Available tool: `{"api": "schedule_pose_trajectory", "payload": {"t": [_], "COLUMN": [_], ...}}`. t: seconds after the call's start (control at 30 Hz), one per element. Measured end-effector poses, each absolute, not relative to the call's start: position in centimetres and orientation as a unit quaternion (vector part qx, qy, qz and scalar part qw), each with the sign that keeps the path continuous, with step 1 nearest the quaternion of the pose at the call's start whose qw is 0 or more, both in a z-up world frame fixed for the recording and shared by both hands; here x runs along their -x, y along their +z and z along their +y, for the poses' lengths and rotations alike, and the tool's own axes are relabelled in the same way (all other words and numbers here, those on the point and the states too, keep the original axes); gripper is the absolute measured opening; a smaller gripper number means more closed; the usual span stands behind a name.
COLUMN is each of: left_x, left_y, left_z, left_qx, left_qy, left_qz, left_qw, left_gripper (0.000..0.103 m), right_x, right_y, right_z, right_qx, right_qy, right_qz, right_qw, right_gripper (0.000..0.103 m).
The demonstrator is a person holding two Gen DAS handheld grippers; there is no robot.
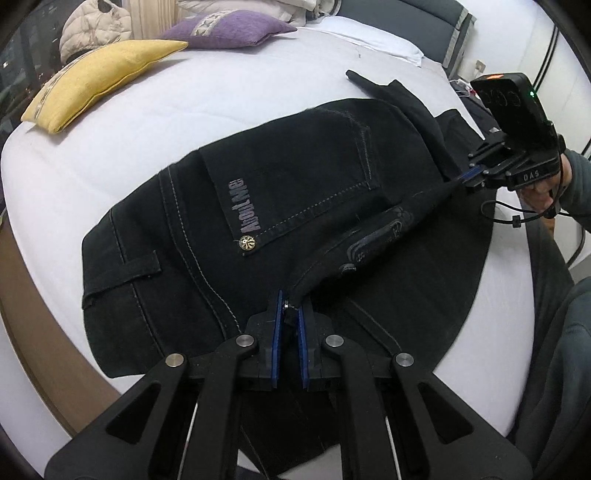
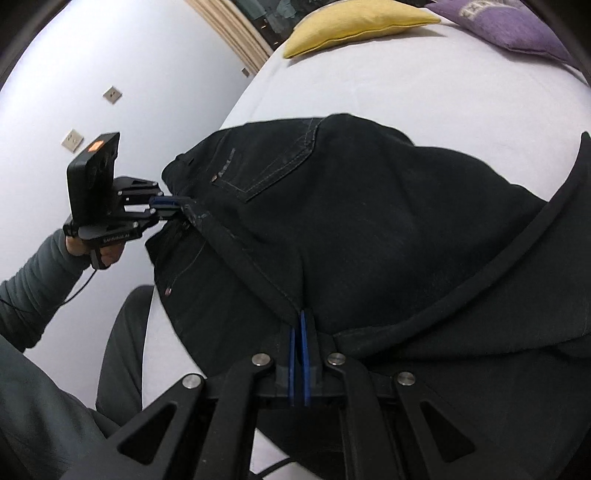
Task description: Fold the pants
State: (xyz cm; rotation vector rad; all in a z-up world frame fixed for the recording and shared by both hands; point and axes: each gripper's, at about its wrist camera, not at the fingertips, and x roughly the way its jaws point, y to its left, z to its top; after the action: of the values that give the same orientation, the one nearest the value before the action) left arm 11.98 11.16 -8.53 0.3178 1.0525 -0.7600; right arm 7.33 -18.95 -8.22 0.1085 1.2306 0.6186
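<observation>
The bed point(image 1: 155, 122) with its white sheet fills the ground ahead of both sets of jaws, and the black pants point(image 1: 295, 192) lie spread across it just beyond the fingertips, seat side up, with 1 back pocket point(image 1: 291, 188) showing its pale stitching and a brass rivet. Beyond the pants, well away from either pair of jaws, rest 2 cushions, a yellow cushion point(image 1: 99, 81) and a purple cushion point(image 1: 229, 29). The step in hand looks like the fold across the garment: 1 edge of the cloth is raised off the sheet and stretched as a taut ridge between the 2 grippers, over the layer lying flat below. The left gripper point(image 1: 291, 314) is clamped on that edge, a bunched bit of dark cloth pinched between its blue pads right at the tips. The right gripper point(image 2: 298, 319) is likewise closed on the hem at its own tips, the blue pads almost together with only thin fabric between them; from the left wrist view it sits far off to the right of the left jaws, held in a hand point(image 1: 539, 192) with a grey sleeve. By my judgement, the next move calls for carrying both held corners together, evenly and at the same height, over the flat layer, so the lifted edge lands square on the edge beneath; only then should the pads let go. If 1 side leads, the fold will likely skew or wrinkle.
</observation>
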Motion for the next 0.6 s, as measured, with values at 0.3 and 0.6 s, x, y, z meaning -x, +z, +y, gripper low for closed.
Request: {"api": "schedule_pose_trajectory", "payload": {"t": [0.3,0.6], "left_x": [-10.1,-7.3], "left_y": [-8.1,-8.3], "left_z": [9.5,8.4], "left_qx": [-0.175,-0.205], "left_qy": [-0.355,-0.358], "left_qz": [0.489,0.475], "left_qw": [0.777,0.778], "left_gripper": [0.006,0.006], "right_x": [-5.7,-4.2], "right_y": [-9.0,-7.5], "right_z": [-16.6,-16.4], "right_qx": [0.027,0.083], "right_qy": [0.27,0.254], "right_qz": [0.576,0.561], "right_qw": [0.771,0.784], "right_gripper": [0.004,0.003]}}
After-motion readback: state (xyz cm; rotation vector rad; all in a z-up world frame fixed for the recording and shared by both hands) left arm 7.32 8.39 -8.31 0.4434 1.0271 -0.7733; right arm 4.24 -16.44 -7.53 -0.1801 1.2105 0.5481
